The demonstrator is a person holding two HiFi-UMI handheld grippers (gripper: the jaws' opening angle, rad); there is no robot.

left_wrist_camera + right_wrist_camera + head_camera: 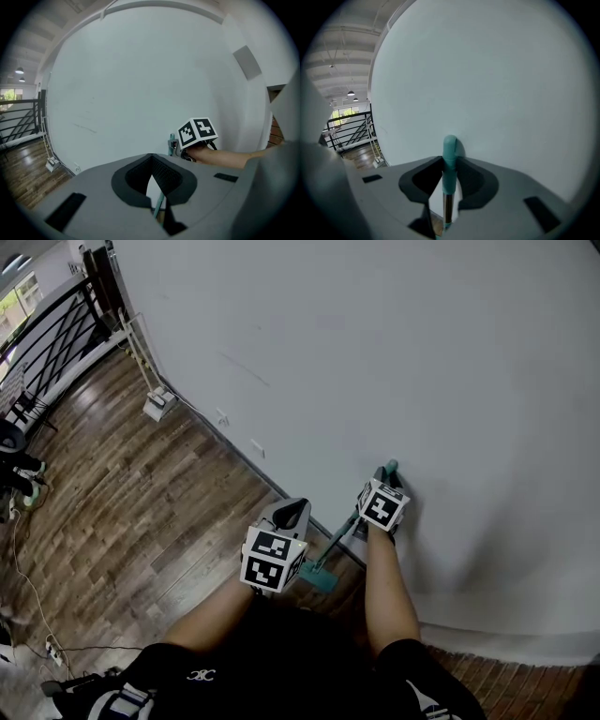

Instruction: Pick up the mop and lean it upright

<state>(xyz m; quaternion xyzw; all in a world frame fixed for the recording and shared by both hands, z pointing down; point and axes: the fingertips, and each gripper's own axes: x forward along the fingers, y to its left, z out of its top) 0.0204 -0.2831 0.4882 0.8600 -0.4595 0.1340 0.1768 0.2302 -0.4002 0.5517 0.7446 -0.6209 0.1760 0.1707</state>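
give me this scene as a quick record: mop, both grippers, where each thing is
mop: stands steeply by the wall, head down on the floor, handle top up at the wall
right gripper: shut on the mop's teal handle, just below its top
left gripper: jaw tips together, nothing held, lower than the right gripper and to the left of the handle
wall contact: cannot tell whether the handle top touches the wall
task state: mop raised, not yet released

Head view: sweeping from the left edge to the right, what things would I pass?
Black railing → white long-handled floor tool → left gripper → mop → right gripper.
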